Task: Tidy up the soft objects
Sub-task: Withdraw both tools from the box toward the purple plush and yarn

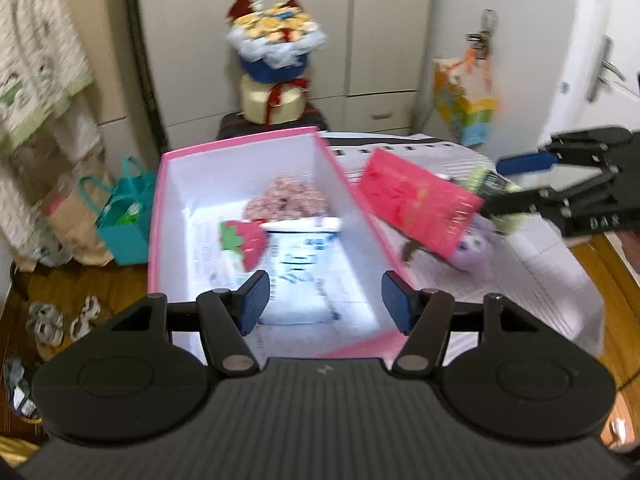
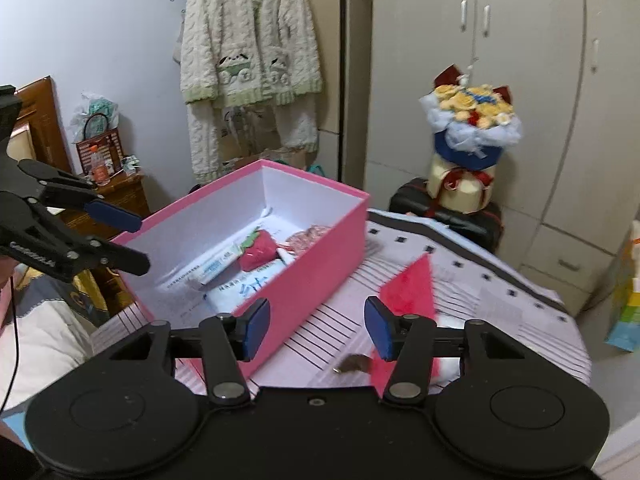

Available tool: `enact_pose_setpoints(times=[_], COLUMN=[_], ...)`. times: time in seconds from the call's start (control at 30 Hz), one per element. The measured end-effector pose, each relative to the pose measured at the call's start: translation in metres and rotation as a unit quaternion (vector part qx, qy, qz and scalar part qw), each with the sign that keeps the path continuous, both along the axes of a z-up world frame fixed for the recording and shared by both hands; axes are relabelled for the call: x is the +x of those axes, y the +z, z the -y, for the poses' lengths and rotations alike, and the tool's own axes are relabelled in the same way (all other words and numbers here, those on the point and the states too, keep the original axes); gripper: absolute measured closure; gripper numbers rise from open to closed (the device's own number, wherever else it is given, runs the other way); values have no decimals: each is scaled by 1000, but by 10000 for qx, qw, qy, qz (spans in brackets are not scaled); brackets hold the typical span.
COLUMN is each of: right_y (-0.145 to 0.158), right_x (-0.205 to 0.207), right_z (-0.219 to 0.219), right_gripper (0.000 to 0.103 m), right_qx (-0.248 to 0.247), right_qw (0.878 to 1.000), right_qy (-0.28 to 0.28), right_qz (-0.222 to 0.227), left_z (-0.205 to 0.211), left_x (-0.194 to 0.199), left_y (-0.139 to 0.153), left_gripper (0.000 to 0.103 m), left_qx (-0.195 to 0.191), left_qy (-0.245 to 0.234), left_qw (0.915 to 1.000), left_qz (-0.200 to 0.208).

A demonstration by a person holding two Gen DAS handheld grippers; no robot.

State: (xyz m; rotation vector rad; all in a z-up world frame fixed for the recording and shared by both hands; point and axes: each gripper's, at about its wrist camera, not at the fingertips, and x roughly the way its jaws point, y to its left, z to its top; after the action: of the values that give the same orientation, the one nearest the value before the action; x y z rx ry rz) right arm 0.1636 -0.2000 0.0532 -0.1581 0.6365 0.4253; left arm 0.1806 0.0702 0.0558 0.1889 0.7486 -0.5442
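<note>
An open pink box with a white inside stands on the striped bedspread. In it lie a red strawberry plush, a pink flowered soft item and white tissue packs. My left gripper hovers open over the box's near end, with nothing between its pads. To the right of the box a red pouch lies on a lavender plush. My right gripper is open and empty above the bedspread, between the box wall and the red pouch.
A flower bouquet stands on a dark suitcase behind the bed. Wardrobe doors fill the back. Bags and shoes sit on the floor at the left. A small brown thing lies on the bedspread.
</note>
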Motion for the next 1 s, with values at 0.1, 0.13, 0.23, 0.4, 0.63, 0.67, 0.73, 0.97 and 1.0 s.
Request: enact_pose_setpoints(times=[0.1,0.13,0.23,0.4,0.63,0.67,0.73,0.97,1.0], right_y=[9,11,12,12,-2,-6,-14,-50,-54], right_x=[-21,-28,-40,-54,-49,-47,-41,-3,3], right_z=[15,21,36,58,85,89,95,99,100], right_gripper=[40,39,38,38,38,38,38,38,39], right_qx=[-53,-56,-13,102,518,608,862,1001,1003], right_qw=[9995,9991,9986,9980,9981,9978,9961,9947,9946], right_qy=[-94,-108,-199,-270,-115,-49,82,213,204], right_qz=[310,398,488,570,305,264,195,-136,-182], left_z=[16,22,42,76,126,133,146,181,183], left_x=[-18,-23,-37,-46,-45,-44,-39,-20,-16], left_y=[2,1,0,-9,-38,-44,-60,-106,-110], left_gripper=[43,43,41,40,39,39,41,41,41], left_qx=[-27,-31,-87,-204,-373,-419,-562,-533,-567], left_qy=[-287,-377,-639,-844,-985,-952,-669,-30,108], left_qw=[9996,9993,9979,9962,9944,9945,9960,9986,9983], left_qz=[37,52,113,71,-101,-128,-171,-53,24])
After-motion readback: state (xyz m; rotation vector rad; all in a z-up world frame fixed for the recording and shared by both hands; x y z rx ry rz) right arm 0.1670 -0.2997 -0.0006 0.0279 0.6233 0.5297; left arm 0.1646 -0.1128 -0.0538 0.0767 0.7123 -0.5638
